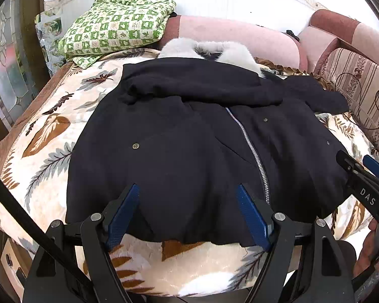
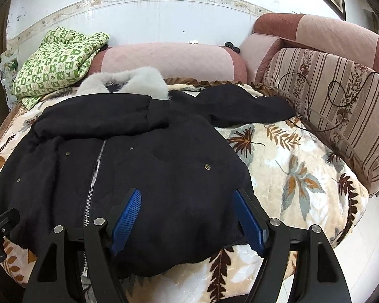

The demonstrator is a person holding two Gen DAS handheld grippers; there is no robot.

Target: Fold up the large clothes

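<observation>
Presently, a black padded coat [image 1: 189, 139] with a grey-white fur collar [image 2: 125, 80] and a metal zip [image 2: 94, 174] lies front-up on the plush leaf-patterned blanket [image 2: 290, 176]. Its long axis runs from hem, nearest both tools, to collar beyond. One sleeve [image 1: 202, 83] is folded across the chest. Left gripper [image 1: 189, 214] and right gripper [image 2: 189, 217] hover over the hem, blue ribbed fingers spread, pinching nothing. A green checked quilt [image 1: 116, 25] lies beyond the collar.

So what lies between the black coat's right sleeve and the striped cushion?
In the right wrist view, only the leaf-print blanket lies between the black coat's sleeve and the striped cushion; the sleeve's cuff nearly reaches the cushion.
</observation>
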